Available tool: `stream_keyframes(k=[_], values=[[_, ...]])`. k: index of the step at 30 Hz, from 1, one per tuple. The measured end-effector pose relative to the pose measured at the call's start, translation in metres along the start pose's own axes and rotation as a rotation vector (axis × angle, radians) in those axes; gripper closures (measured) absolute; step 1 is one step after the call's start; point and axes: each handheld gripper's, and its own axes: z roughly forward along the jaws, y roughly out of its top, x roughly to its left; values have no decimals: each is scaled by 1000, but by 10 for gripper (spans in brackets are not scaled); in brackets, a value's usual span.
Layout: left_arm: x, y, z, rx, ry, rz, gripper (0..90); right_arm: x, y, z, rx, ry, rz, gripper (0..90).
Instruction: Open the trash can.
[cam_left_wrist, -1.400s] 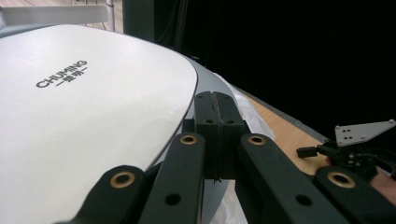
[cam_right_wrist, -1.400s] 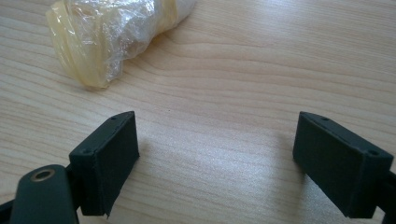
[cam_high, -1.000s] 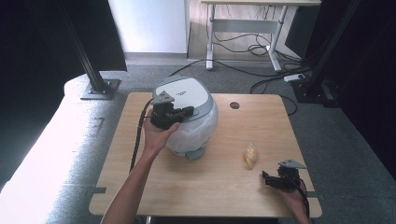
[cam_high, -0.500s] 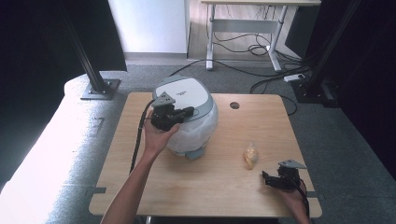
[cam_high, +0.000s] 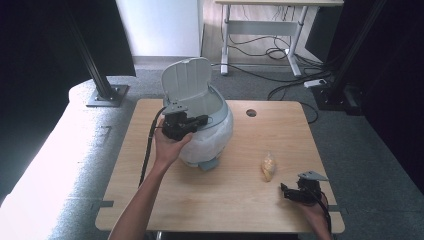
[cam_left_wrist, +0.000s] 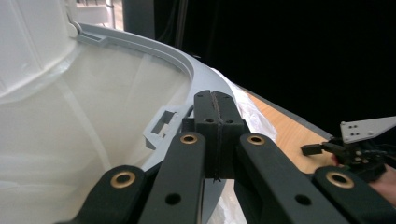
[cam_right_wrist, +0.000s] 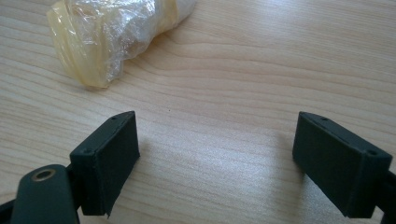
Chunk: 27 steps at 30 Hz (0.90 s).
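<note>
Wooden desk (cam_high: 220, 200) with a white bin (cam_high: 210, 132) on it, bag-lined, lid (cam_high: 187, 80) flipped up at the back. Left gripper (cam_high: 199, 120) sits at the bin's front rim with jaws pressed together, nothing pinched between them. Right gripper (cam_high: 286, 191) is well off to the bin's right near the desk edge, jaws spread wide, and a small crumpled yellowish wrapper (cam_high: 268, 165) lies just beside it

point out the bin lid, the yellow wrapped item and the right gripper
bin lid (cam_high: 186, 80), high view, middle of the raised lid's inner face
yellow wrapped item (cam_right_wrist: 109, 37), right gripper view, middle of the wrap
right gripper (cam_high: 286, 190), high view, between its fingertips
</note>
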Motion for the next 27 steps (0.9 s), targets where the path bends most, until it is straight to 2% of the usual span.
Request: stream_keyframes(k=[5, 8, 11, 15, 16, 17, 19, 24, 27], values=[[2, 1, -2, 0, -31, -22, 881, 0, 0, 0, 0, 0, 0, 140], [-1, 0, -8, -5, -21, 1, 846, 0, 0, 0, 0, 0, 0, 140], [-2, -1, -18, -30, -30, 3, 826, 0, 0, 0, 0, 0, 0, 140], [-2, -6, -29, -52, -13, 6, 769, 0, 0, 0, 0, 0, 0, 141], [-2, -8, -36, -65, 0, 3, 769, 0, 0, 0, 0, 1, 0, 141], [-1, -11, -43, -69, 20, 4, 712, 0, 0, 0, 0, 1, -1, 141], [0, -16, -50, -70, 46, 4, 664, 0, 0, 0, 0, 1, -1, 141], [4, -33, -65, -54, 86, -1, 523, 0, 0, 0, -2, 2, -2, 141], [4, -46, -71, -53, 125, -1, 430, 0, 0, 0, -1, 2, -1, 141]])
